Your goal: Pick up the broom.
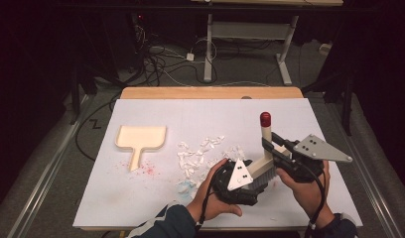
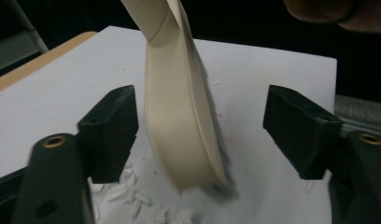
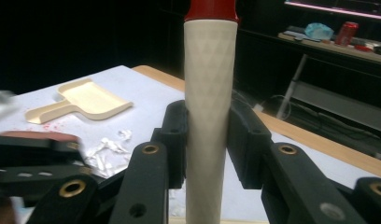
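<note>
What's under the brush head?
Under the brush head lies the white table sheet, with white paper scraps scattered near its dark bristles. Whether more scraps sit beneath the bristles is hidden. The right gripper holds the brush handle.

right tongs (image 3: 207, 140) clamp brush handle (image 3: 208, 93) | dustpan (image 3: 86, 100) on table (image 3: 146, 86)
</note>
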Tool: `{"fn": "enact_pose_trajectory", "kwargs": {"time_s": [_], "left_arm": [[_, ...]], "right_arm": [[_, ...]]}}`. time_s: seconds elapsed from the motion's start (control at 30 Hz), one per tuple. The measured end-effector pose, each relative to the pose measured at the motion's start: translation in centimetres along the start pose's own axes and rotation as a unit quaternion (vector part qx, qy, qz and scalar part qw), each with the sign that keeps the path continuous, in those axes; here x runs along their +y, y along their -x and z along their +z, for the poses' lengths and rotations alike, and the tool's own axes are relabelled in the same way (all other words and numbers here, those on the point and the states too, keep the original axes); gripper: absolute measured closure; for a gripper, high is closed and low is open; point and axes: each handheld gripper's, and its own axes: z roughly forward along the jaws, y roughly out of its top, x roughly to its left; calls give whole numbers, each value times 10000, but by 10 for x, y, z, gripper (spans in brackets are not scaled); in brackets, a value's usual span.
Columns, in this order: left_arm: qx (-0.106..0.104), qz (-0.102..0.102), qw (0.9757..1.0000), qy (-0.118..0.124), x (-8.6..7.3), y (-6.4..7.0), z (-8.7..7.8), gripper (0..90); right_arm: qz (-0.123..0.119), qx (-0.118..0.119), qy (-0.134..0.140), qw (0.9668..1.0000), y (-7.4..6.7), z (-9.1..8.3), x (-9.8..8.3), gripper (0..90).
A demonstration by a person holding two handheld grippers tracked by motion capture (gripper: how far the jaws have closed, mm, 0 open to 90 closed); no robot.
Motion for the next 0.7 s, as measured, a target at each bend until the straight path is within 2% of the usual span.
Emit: {"fn": "enact_pose_trajectory", "kwargs": {"time_s": [0.07, 0.13, 0.17, 0.2, 0.27, 0.33, 0.37, 0.43, 0.47, 0.5, 0.57, 0.6, 0.67, 0.7], "left_arm": [[61, -86, 9999, -31, -2, -6, 3, 308], [6, -222, 9997, -31, -6, -11, 3, 369], [6, -222, 9997, -31, -6, -11, 3, 399], [78, -262, 9996, -31, -10, -16, 1, 436], [-78, -272, 9996, -15, -13, -22, -3, 493], [-65, -243, 9997, -39, -15, -25, -7, 591], [-91, -253, 9996, -33, -16, -27, -10, 603], [-324, -227, 9992, 17, -18, -34, -16, 646], [-324, -227, 9992, 17, -18, -34, -16, 648], [-377, -65, 9993, -52, -17, -35, -21, 649], [-425, 5, 9991, -82, -17, -36, -24, 649], [-529, 126, 9984, -146, -17, -37, -29, 650], [-487, 328, 9979, -288, -16, -37, -34, 649], [-487, 328, 9979, -288, -16, -37, -34, 649]], "right_arm": [[-9, 42, 19, 10000, -6, 3, 0, 707], [-46, 122, 19, 9999, -11, 5, 0, 708], [-46, 122, 19, 9999, -11, 5, 0, 708], [-71, 259, 34, 9996, -15, 4, 0, 707], [-97, 290, 88, 9995, -18, 2, 1, 707], [-129, 347, 136, 9992, -20, 0, 2, 706], [-124, 370, 154, 9991, -21, -2, 3, 705], [-148, 419, 147, 9989, -21, -5, 3, 699], [-133, 499, 161, 9985, -20, -7, 4, 694], [-161, 577, 161, 9981, -19, -8, 4, 687], [-320, 695, 260, 9967, -17, -11, 3, 633], [-429, 772, 310, 9956, -14, -13, 3, 588], [-612, 999, 171, 9930, -8, -13, 3, 503], [-612, 999, 171, 9930, -8, -13, 3, 503]]}}
